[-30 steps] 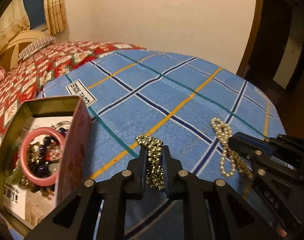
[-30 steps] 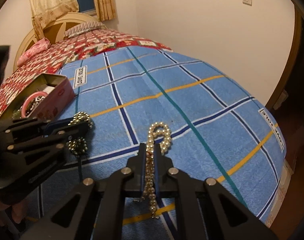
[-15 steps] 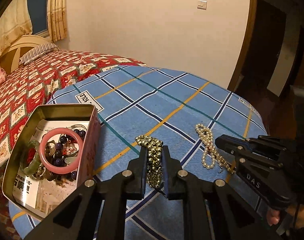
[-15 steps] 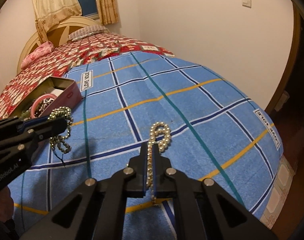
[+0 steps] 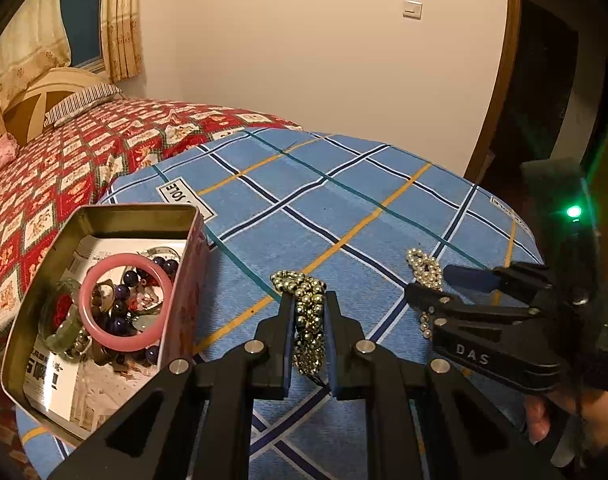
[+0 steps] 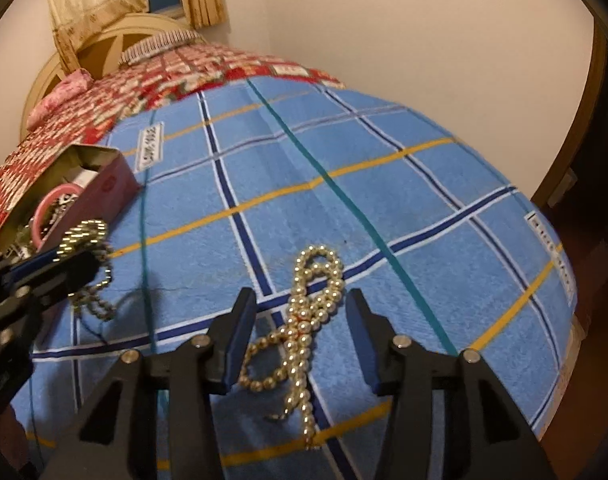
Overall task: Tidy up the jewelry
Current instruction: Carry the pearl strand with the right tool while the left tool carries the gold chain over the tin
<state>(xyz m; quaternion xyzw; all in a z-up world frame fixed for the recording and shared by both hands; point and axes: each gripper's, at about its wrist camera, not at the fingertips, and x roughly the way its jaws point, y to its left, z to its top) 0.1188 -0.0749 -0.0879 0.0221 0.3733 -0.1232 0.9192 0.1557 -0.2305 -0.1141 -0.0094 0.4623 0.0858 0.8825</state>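
Observation:
My left gripper (image 5: pixel 309 304) is shut on a bundle of gold-green beads (image 5: pixel 309 320), held above the blue checked cloth beside the open tin box (image 5: pixel 140 213). The same beads (image 6: pixel 84 236) hang from that gripper (image 6: pixel 54 258) at the left of the right wrist view. My right gripper (image 6: pixel 300 304) has its jaws opening. A pale pearl necklace (image 6: pixel 304 320) lies looped on the cloth between them, and neither pad touches it. In the left wrist view, that necklace (image 5: pixel 424 268) lies by the right gripper (image 5: pixel 426 286).
The tin box (image 6: pixel 104 184) holds a pink bangle (image 5: pixel 124 296), dark purple beads (image 5: pixel 122 324) and a green bangle (image 5: pixel 62 328). A red patterned bedspread (image 5: pixel 64 168) lies behind the blue cloth (image 5: pixel 324 208). A wall and a dark doorway stand beyond the bed's right edge.
The right gripper's jaws have opened and let the pearl necklace down onto the cloth. The left gripper keeps the gold-green beads; its view has widened, showing more of the box.

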